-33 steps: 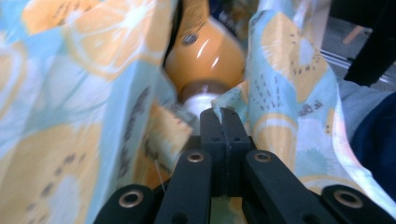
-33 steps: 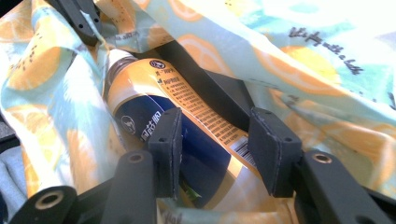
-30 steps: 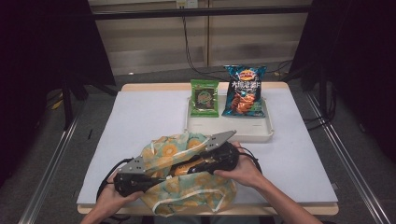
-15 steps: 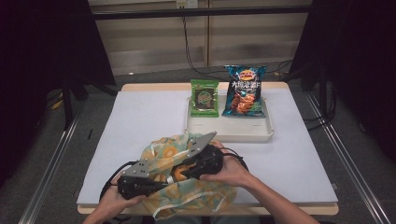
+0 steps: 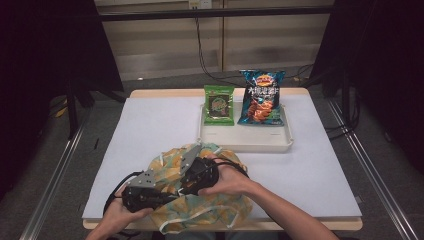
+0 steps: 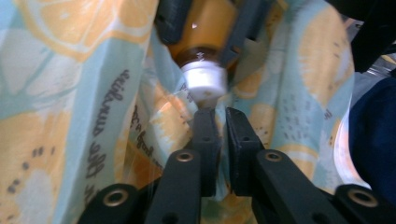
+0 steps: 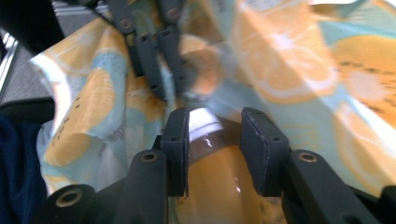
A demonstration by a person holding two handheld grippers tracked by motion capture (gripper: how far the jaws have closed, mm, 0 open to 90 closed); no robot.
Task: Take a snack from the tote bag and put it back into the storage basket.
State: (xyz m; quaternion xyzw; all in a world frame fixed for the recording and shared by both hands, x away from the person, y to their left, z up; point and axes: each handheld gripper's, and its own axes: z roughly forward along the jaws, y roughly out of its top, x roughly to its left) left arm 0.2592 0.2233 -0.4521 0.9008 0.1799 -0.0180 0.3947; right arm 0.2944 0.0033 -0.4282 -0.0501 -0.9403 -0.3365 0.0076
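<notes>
With the right gripper (image 7: 215, 144) clamped on the amber bottle (image 6: 205, 32) and the left gripper (image 6: 219, 135) barely parted on bag (image 5: 200, 210) fabric, the fabric could slip loose and block the opening.

The high camera hung above the near edge of the table (image 5: 150, 125), facing forward and down. Each gripper camera sat very close against the patterned bag (image 5: 200, 210) on that edge, looking along its own jaws. Both shared the bag's cloth and the bottle (image 6: 205, 42) with the overhead view.
</notes>
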